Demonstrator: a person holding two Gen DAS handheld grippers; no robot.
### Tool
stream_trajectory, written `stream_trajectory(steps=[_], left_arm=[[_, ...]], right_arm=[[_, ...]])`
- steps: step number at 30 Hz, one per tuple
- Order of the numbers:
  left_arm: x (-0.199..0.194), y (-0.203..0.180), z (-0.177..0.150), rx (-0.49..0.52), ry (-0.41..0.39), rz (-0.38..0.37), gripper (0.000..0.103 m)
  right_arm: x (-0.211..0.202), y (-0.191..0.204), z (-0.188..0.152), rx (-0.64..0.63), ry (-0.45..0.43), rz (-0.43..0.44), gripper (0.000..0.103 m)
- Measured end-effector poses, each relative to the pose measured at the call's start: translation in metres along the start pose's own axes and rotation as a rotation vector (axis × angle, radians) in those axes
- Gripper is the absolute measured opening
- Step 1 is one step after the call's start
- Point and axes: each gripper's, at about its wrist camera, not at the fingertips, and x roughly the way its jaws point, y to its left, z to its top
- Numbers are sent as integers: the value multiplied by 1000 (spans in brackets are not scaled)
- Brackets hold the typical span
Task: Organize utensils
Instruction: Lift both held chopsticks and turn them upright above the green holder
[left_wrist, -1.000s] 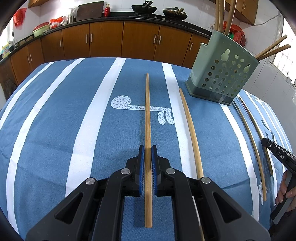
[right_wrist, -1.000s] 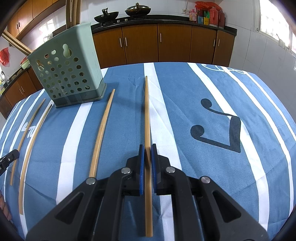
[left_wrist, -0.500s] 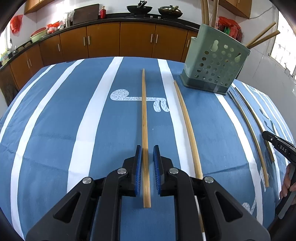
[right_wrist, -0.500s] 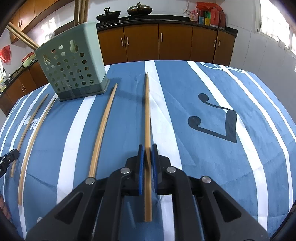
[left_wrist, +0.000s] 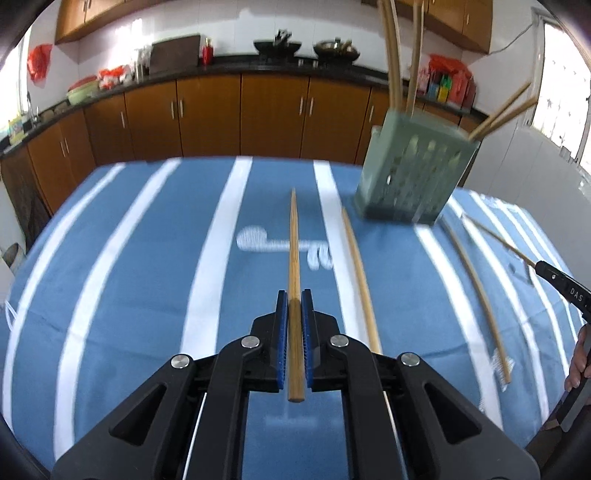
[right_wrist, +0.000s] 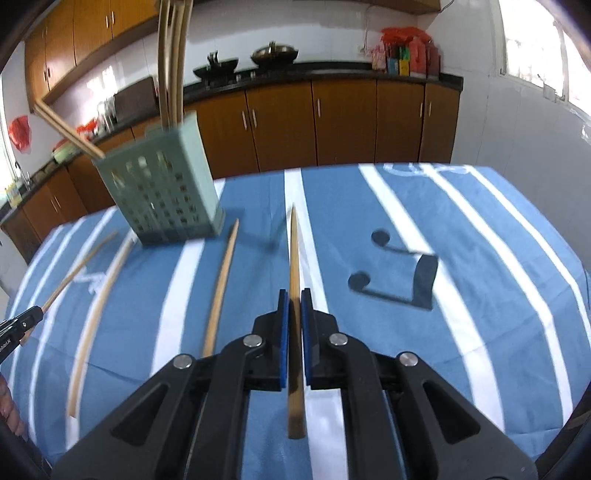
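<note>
The green holder (left_wrist: 413, 177) is smeared by motion, its holes unreadable. The sticks standing in it run off the top edge. On the surface (right_wrist: 480, 258), the far chopstick (right_wrist: 70, 273) disappears behind the other hand-held gripper's tip; little of that tool shows.

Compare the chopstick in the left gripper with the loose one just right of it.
The held chopstick is clamped in the left gripper; the loose chopstick lies free on the cloth. The held chopstick looks darker, the loose chopstick paler. Both are wooden.
</note>
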Motion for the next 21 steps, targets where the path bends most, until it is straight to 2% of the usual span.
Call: stream_trajectory(steps=[10,21], left_arm=[[-52,2,39,-52,-187,-41,8],[-61,2,50,-46,-223,-43,8]], right_arm=[[-51,-1,32,39,-190,56,8],[-64,1,41,28,-238,63,8]])
